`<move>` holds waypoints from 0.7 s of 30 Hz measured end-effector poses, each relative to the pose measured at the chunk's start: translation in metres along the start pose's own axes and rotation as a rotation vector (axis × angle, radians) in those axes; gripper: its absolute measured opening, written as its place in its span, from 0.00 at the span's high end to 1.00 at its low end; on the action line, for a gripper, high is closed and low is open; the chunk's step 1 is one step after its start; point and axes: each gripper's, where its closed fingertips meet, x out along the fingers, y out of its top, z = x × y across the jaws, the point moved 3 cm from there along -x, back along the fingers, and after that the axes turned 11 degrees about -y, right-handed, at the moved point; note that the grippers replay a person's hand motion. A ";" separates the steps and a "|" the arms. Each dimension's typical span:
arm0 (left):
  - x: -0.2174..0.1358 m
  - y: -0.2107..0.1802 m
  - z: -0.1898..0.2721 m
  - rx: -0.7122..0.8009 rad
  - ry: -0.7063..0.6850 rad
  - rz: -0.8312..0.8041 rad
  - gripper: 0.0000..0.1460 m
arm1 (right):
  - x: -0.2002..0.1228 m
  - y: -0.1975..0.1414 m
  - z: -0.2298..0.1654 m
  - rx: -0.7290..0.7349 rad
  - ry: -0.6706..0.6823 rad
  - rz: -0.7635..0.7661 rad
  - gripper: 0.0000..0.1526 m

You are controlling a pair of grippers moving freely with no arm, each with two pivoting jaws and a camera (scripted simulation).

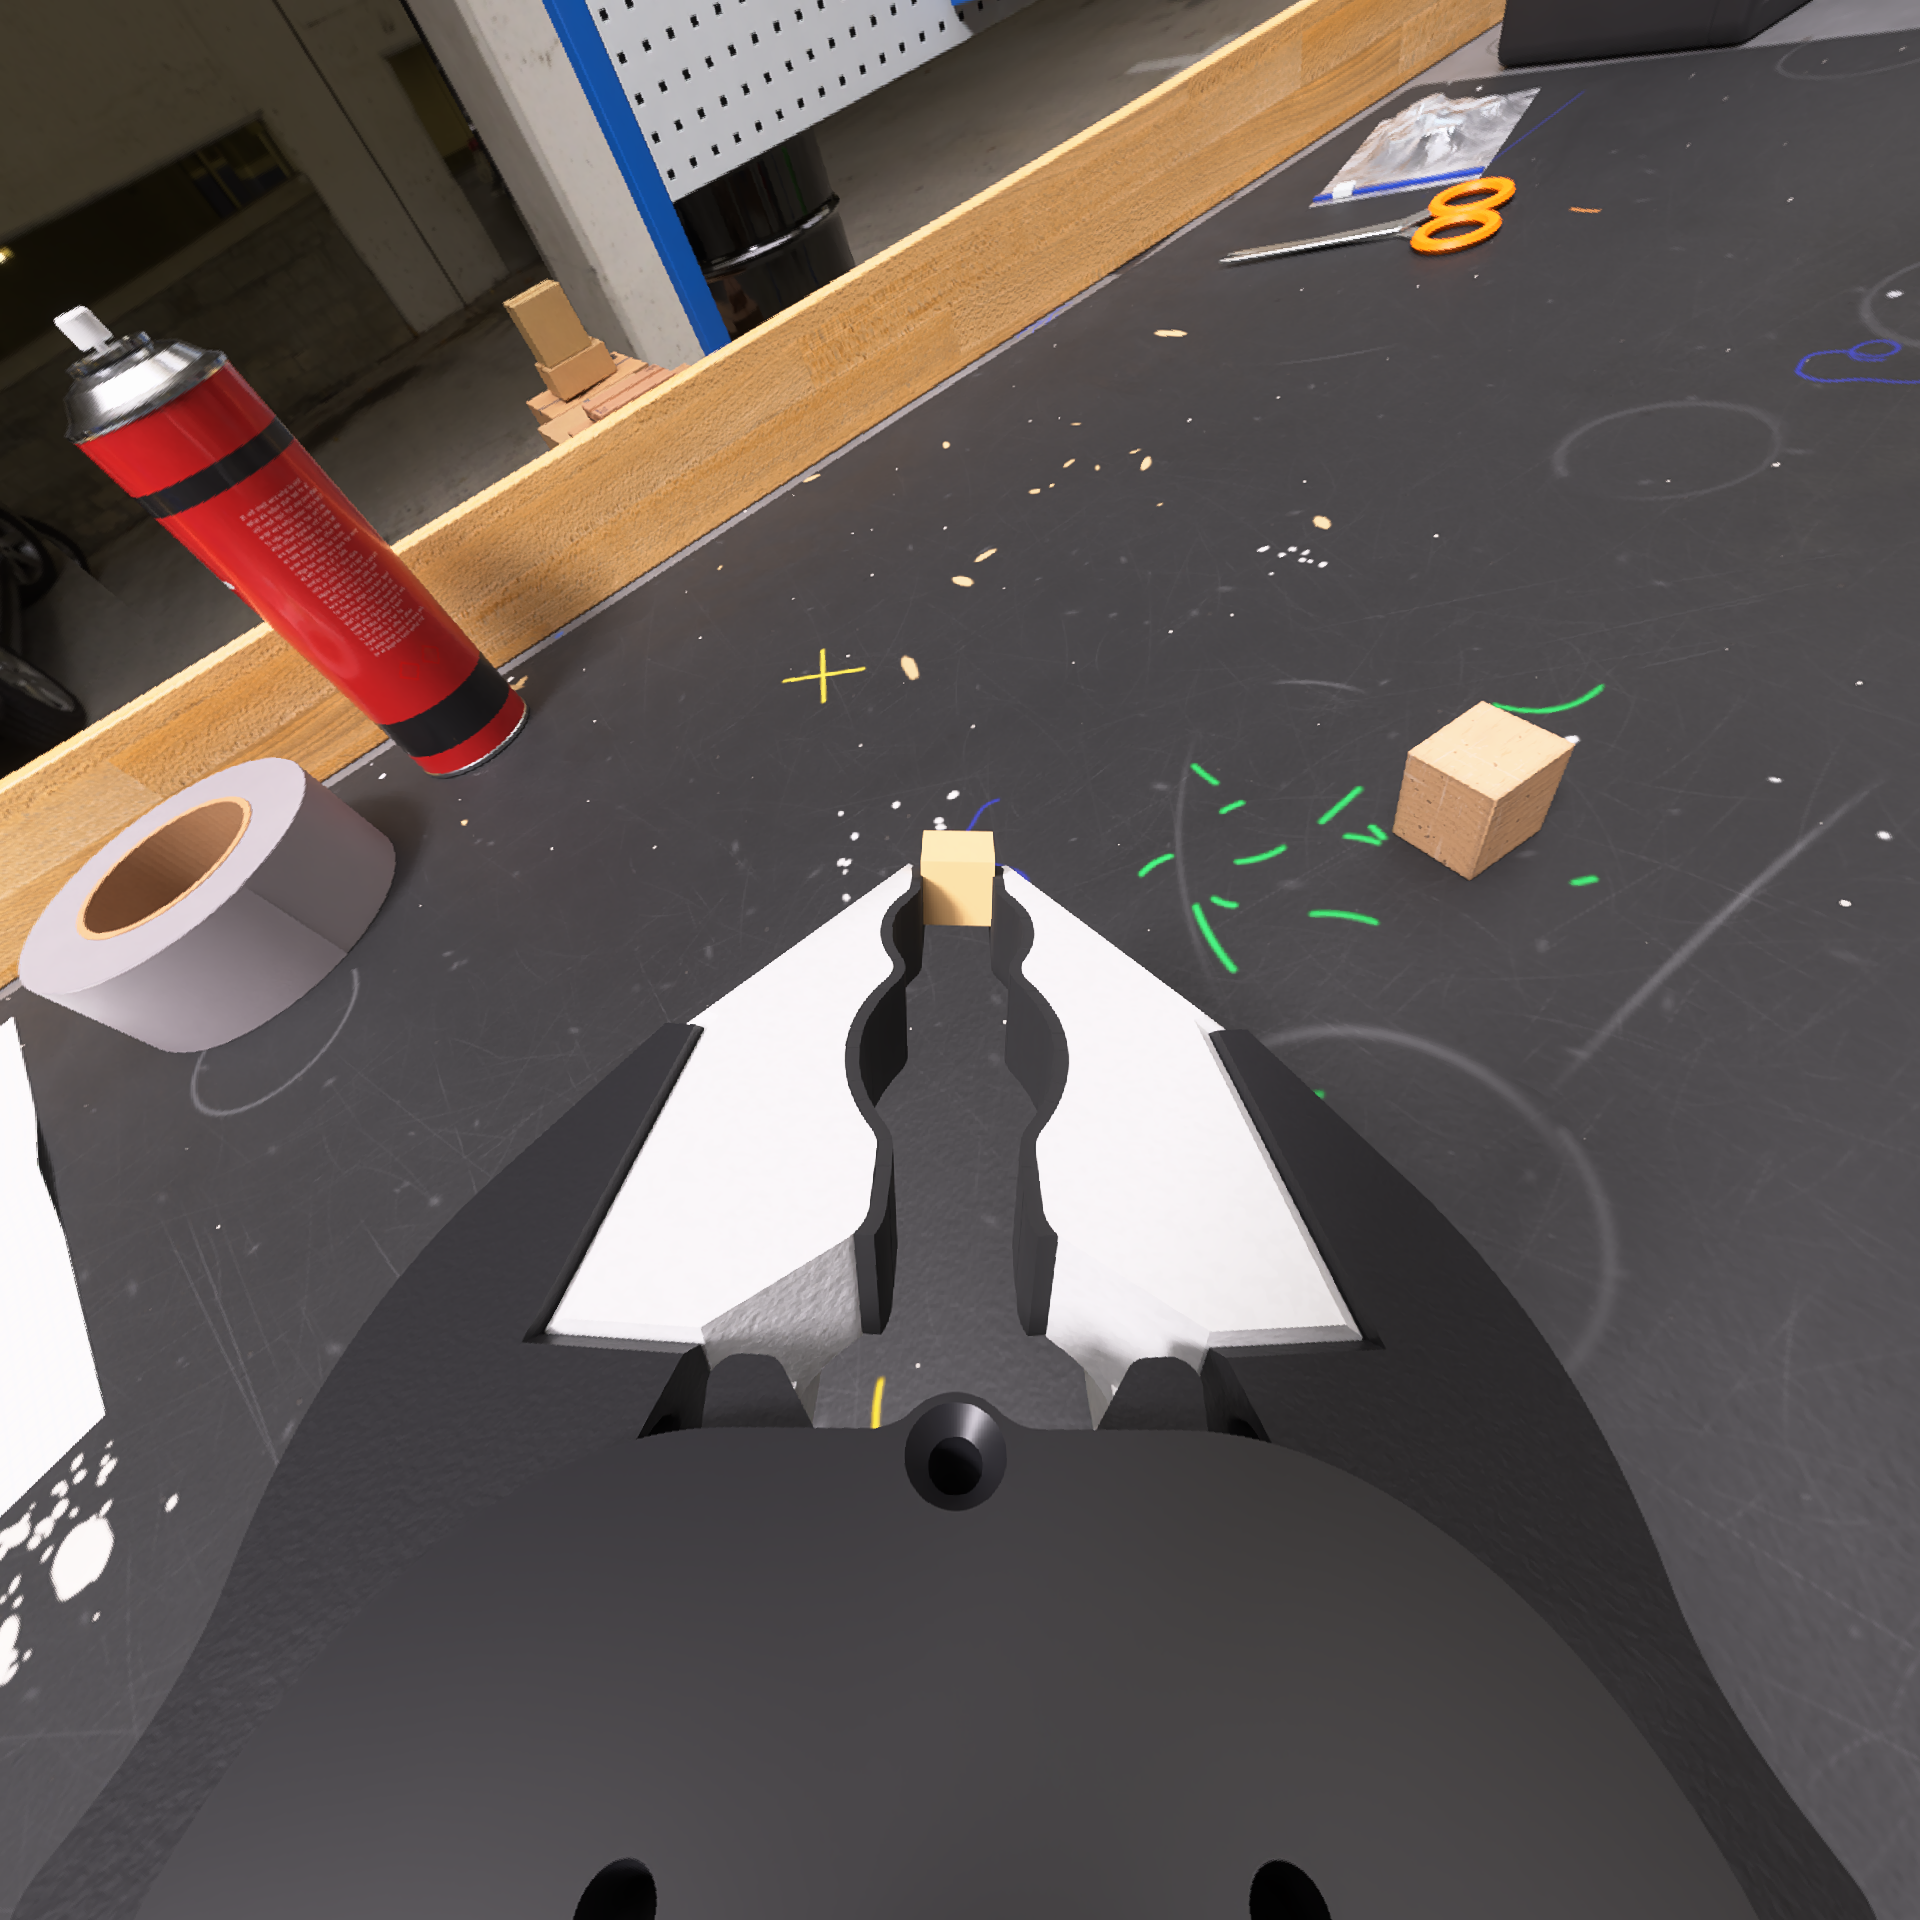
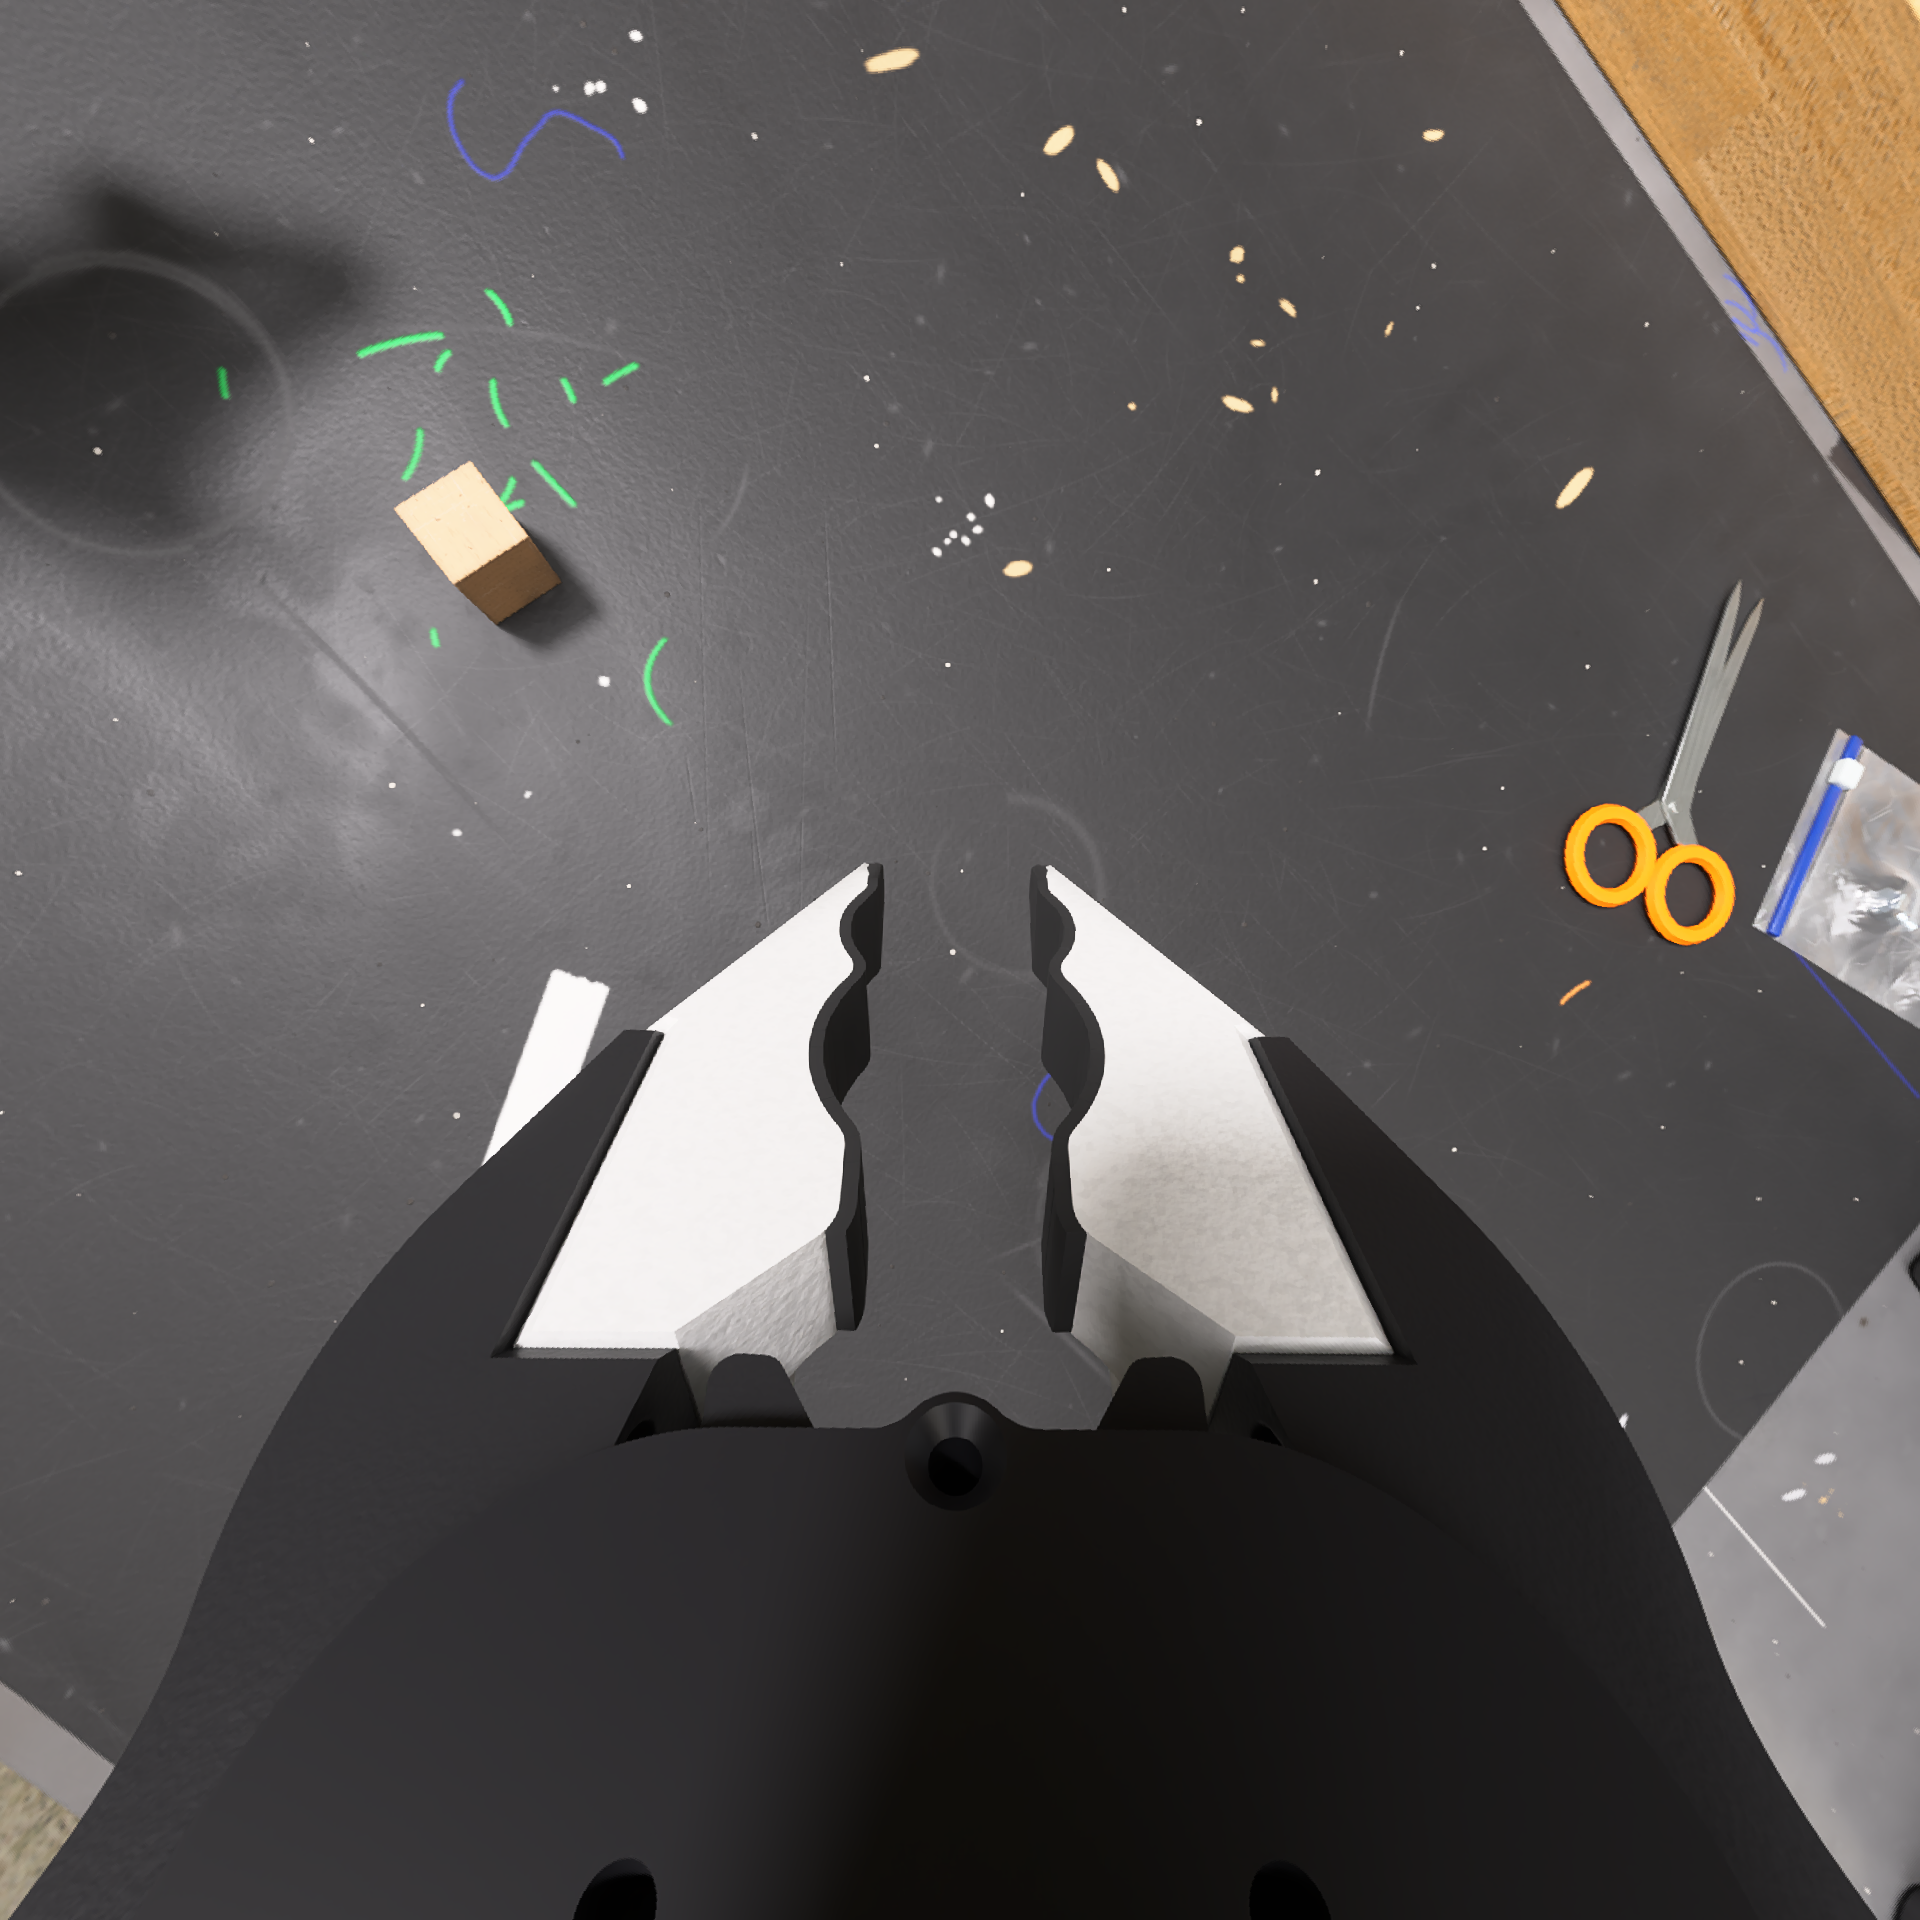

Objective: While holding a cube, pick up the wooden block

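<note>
My left gripper (image 1: 957,883) is shut on a small pale cube (image 1: 957,879), held between its fingertips above the dark table. The wooden block (image 1: 1481,788) lies on the table to the right of and a little beyond the left gripper, among green scribbles. In the right wrist view the wooden block (image 2: 477,541) lies far ahead and to the left. My right gripper (image 2: 956,883) is open and empty, above bare table, well apart from the block.
A red spray can (image 1: 291,551) and a roll of grey tape (image 1: 197,904) stand at the left by the wooden table edge (image 1: 831,343). Orange-handled scissors (image 2: 1662,821) and a zip bag (image 2: 1860,883) lie at the right. White paper (image 1: 31,1247) lies at the far left.
</note>
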 end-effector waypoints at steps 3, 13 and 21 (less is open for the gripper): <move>0.000 0.000 0.000 0.000 0.000 0.000 0.92 | 0.003 -0.003 0.001 0.007 0.004 -0.019 0.82; 0.001 0.000 0.000 0.001 0.001 -0.003 0.92 | -0.018 0.040 -0.039 -0.104 -0.027 0.142 0.71; -0.002 0.000 -0.003 -0.006 0.007 0.005 0.92 | 0.068 0.061 -0.153 -0.515 0.141 -0.073 0.65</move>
